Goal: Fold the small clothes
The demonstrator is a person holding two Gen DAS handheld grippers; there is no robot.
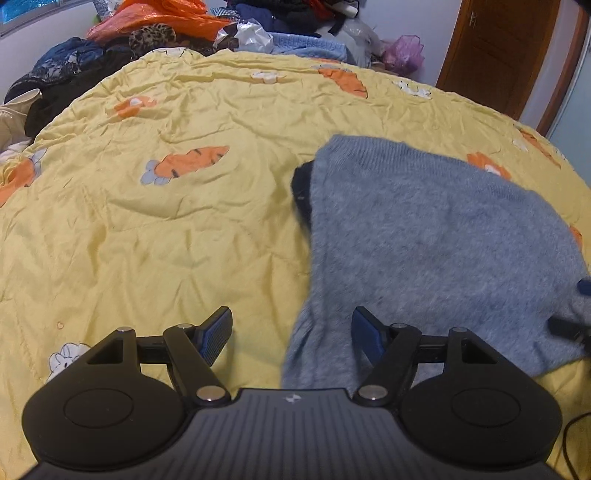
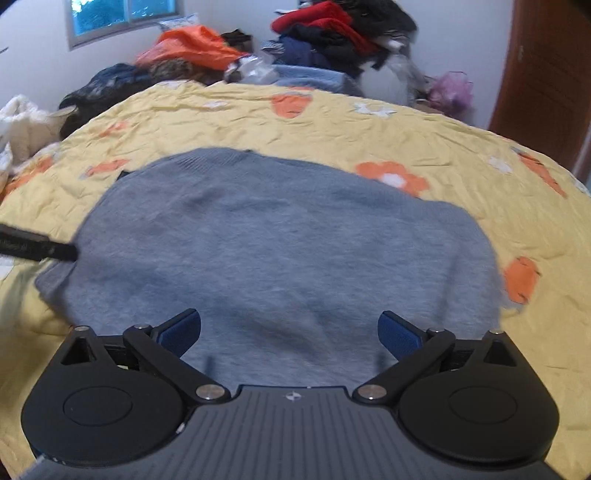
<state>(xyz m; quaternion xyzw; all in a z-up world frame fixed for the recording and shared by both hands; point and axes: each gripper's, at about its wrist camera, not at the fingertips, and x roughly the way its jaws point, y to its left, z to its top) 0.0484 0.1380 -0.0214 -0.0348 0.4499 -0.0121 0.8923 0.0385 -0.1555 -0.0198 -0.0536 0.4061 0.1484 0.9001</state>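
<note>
The left gripper (image 1: 291, 334) is hanging with its fingers spread wide and gripping nothing, its right pad lying over the near left edge of the grey knit garment (image 1: 424, 243) while its left pad is over bare quilt. The right gripper (image 2: 290, 334) is likewise standing wide apart and empty, hovering above the near middle of the same grey knit garment (image 2: 280, 251), whose cloth is filling the space between its pads. The garment is lying fairly flat on the yellow carrot-print quilt (image 1: 147, 229), its ribbed hem at the far end and a dark lining or second layer peeking out at its far left edge. Beyond the quilt, a heap of clothes (image 2: 332, 33) is piling up against the far wall, with a wooden door (image 1: 506, 48) at the far right. By my reading, the work is sitting between folds: nothing is being held, and the next move is calling for each gripper to settle on an edge or corner of the knit, pinch a single layer cleanly, and carry it across without dragging the whole piece over the slippery quilt.
</note>
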